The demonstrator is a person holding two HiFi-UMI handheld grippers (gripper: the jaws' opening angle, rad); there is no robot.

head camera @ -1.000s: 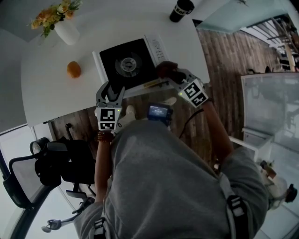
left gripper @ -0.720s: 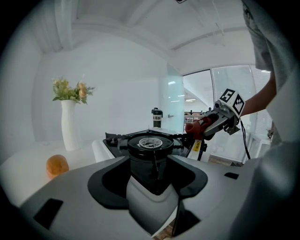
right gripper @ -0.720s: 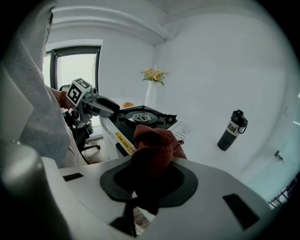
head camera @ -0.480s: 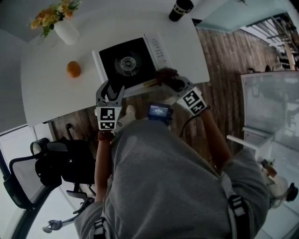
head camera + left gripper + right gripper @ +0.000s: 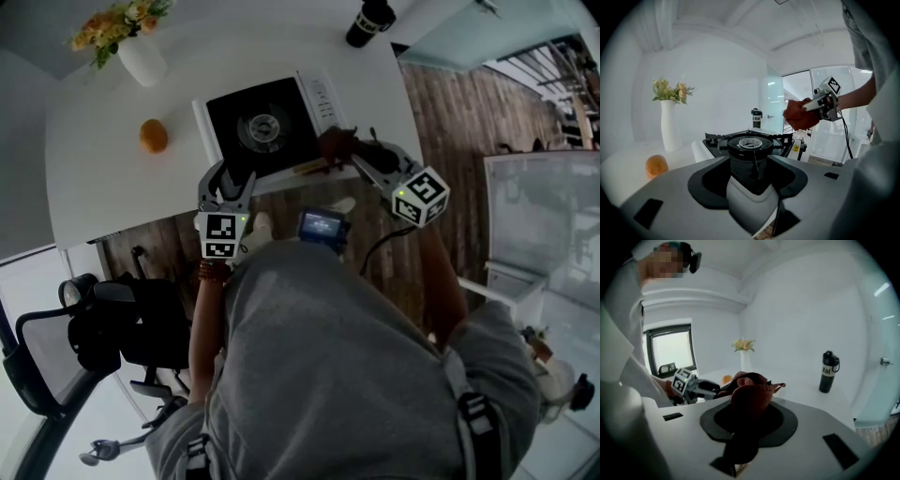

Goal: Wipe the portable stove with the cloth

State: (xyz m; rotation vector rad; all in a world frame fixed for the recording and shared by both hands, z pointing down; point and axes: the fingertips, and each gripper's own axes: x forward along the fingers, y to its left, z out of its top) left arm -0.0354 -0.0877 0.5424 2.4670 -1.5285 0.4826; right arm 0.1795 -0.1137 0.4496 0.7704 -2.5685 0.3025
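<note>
Holding the cloth bunched in the right claw, whose jaws are nearly together and pinched on the dark red fabric, we have it by the near right corner of the portable stove. The left gripper view shows it lifted above the stove's level. The stove sits in the upper middle of the head view on the white tabletop, close to that tabletop's near edge. In the right gripper view the cloth is a crumpled lump rising out of the jaws, with a tail hanging below them. The left claw stands wide open with nothing in it at the stove's near left edge. Whether it touches the casing we cannot tell, and its own view looks straight across the round burner. We judge the step in hand to be bringing the cloth onto the stove top to begin wiping. To do it well, we should lay the lump flat on the black surface rather than dab with its tip. Short strokes around the burner and its raised pan supports should stop the loose tail snagging, and the pressure should be light, since the stove could slide off the edge. Bracing the casing with the open left claw would likely help. The orange, vase and bottle stand well apart from the stove.
</note>
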